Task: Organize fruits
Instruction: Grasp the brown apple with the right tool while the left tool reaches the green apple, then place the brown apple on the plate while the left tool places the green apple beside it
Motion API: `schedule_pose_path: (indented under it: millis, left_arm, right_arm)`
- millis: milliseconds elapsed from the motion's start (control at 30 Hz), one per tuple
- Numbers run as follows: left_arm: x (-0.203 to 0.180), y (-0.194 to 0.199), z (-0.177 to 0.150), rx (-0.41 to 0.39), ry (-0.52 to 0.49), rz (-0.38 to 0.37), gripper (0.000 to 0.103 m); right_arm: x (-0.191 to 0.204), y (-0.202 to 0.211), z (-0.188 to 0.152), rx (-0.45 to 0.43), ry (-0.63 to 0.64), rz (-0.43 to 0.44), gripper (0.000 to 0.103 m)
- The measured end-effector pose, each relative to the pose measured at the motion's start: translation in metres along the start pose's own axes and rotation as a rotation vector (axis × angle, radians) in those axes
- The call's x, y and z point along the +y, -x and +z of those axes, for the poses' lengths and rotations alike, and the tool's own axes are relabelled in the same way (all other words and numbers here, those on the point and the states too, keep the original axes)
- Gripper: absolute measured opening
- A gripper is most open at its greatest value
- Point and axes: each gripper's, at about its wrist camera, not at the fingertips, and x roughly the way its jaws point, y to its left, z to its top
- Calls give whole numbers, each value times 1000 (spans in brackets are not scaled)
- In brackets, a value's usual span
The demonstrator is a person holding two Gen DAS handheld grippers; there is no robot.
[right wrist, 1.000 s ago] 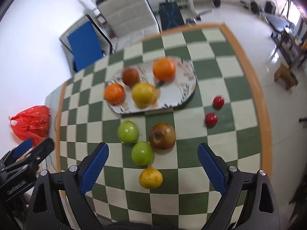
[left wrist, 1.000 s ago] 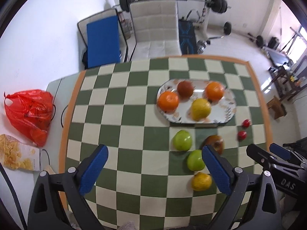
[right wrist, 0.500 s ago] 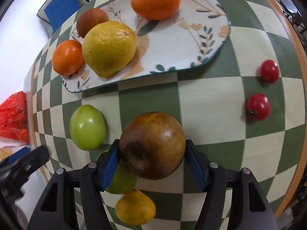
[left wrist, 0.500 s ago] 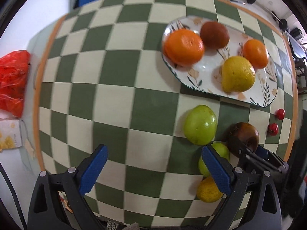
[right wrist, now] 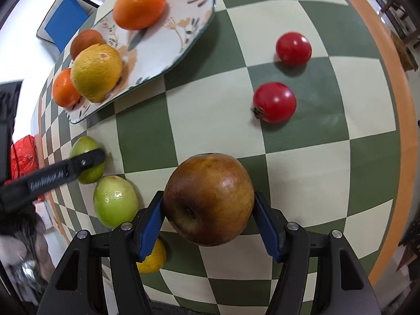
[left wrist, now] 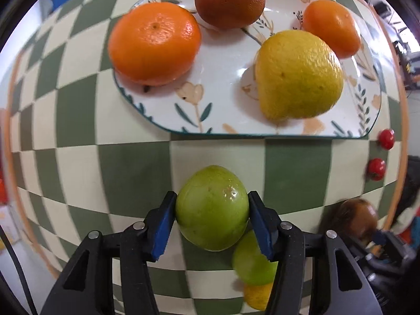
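Left tool (left wrist: 212, 219) clamps green fruit (left wrist: 212, 211); right tool (right wrist: 209, 221) clamps brown apple (right wrist: 209, 199). Yellow fruit (right wrist: 153, 258) at lower left mostly hidden behind the fingers.

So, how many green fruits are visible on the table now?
2. One green fruit is clamped in the left gripper; the second green fruit lies on the table beside it, left of the brown apple that the right gripper holds.

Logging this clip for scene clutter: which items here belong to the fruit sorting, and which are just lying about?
Job: floral plate with four fruits; green fruit in left hand-held gripper; brown apple in right hand-held gripper; loose green fruit; two tomatoes.
Lying about: red plastic bag; blue-seated chair.
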Motion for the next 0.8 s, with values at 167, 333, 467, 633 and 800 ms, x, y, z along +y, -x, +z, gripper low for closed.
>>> schedule_pose_path:
  millis: [167, 333, 467, 633, 800]
  left_arm:
    - [18, -2, -29, 9, 52, -16, 52]
    - [30, -9, -46, 8, 109, -41, 52]
    - [32, -7, -49, -2, 120, -47, 52]
    - [27, 33, -39, -71, 114, -77, 52]
    - [32, 85, -16, -154, 83, -118, 52]
  right_arm:
    - [1, 3, 1, -2, 5, 7, 69]
    - [7, 0, 2, -12, 40, -28, 69]
    - [12, 0, 2, -23, 52, -43, 68]
    - [20, 15, 1, -54, 61, -5, 68]
    - [37, 46, 21, -128, 55, 69, 68]
